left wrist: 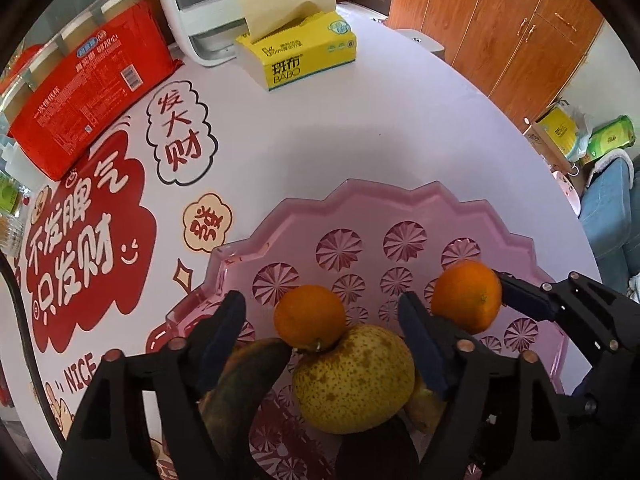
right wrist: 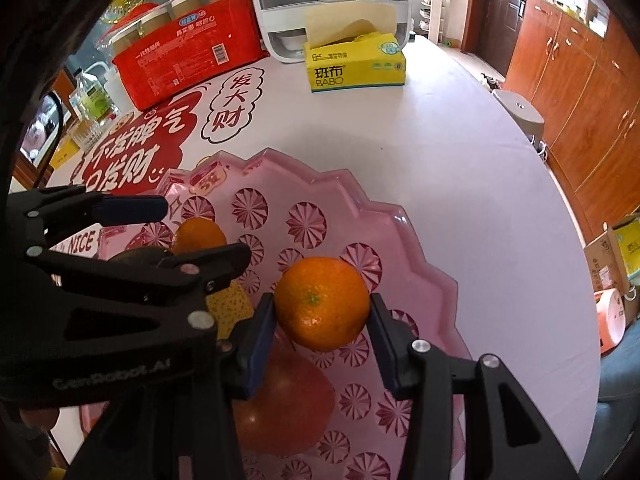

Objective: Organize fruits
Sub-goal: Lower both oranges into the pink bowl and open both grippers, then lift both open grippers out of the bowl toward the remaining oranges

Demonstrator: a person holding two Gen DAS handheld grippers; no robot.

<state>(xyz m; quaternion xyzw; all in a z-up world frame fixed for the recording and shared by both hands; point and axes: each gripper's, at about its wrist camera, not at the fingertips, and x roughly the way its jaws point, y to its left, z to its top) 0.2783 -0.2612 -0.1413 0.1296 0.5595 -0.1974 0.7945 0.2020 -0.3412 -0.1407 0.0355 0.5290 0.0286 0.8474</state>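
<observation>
A pink scalloped tray (left wrist: 400, 208) (right wrist: 400, 240) holds a speckled yellow pear (left wrist: 354, 380), a small orange (left wrist: 310, 316) (right wrist: 199, 235), a dark banana (left wrist: 240, 384) and a red apple (right wrist: 284, 404). My left gripper (left wrist: 322, 344) is open above the pear and the small orange and holds nothing. My right gripper (right wrist: 322, 320) is shut on a second orange (right wrist: 322, 304) just above the tray's right half. That orange also shows in the left wrist view (left wrist: 466, 296), between the right gripper's fingers (left wrist: 520, 296).
A yellow tissue box (left wrist: 298, 52) (right wrist: 354, 64), a red pack of paper cups (left wrist: 92, 92) (right wrist: 184, 50) and a white appliance (left wrist: 244, 4) stand at the table's far side. Bottles (right wrist: 90, 100) stand at the left. Wooden cabinets (left wrist: 500, 36) line the right.
</observation>
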